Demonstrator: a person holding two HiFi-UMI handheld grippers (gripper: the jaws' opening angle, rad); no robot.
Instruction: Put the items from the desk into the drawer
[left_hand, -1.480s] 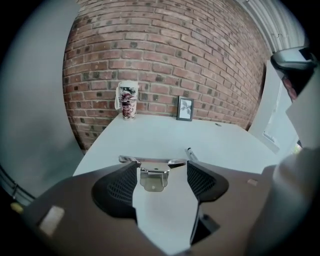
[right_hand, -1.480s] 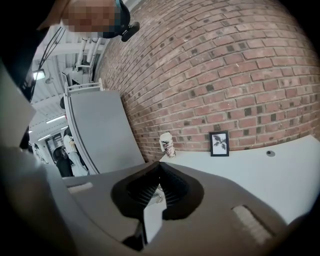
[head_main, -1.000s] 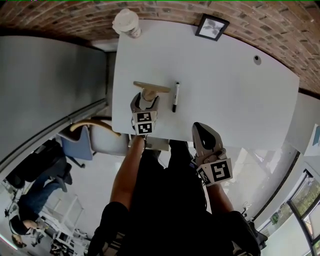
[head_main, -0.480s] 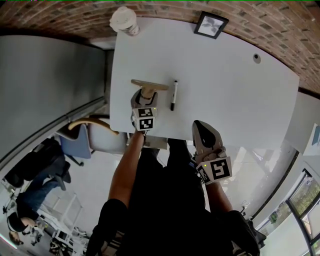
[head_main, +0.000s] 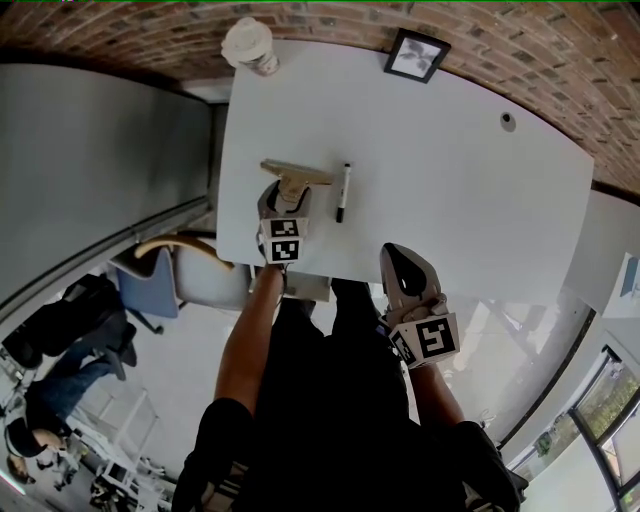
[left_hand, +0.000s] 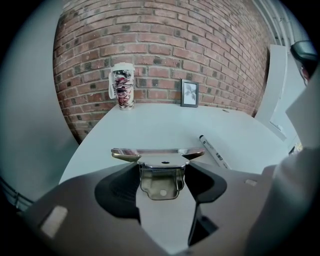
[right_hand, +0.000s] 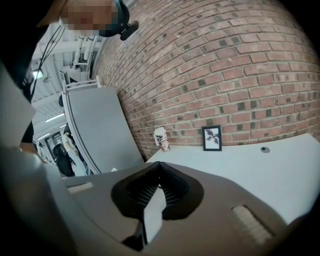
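A T-shaped metal clip with a wide flat bar lies at the near left of the white desk. My left gripper is shut on its short tab, and the left gripper view shows the clip pinched between the jaws. A black marker pen lies just right of it, apart from the clip, and shows as the pen in the left gripper view. My right gripper hangs off the desk's front edge, near my body, shut and empty. No drawer is in view.
A patterned paper cup stands at the desk's far left corner and a small framed picture leans against the brick wall. A cable hole sits far right. A blue chair stands left of the desk.
Only the head camera has shifted slightly. The left gripper stays shut on the clip in the same spot and the right gripper holds still.
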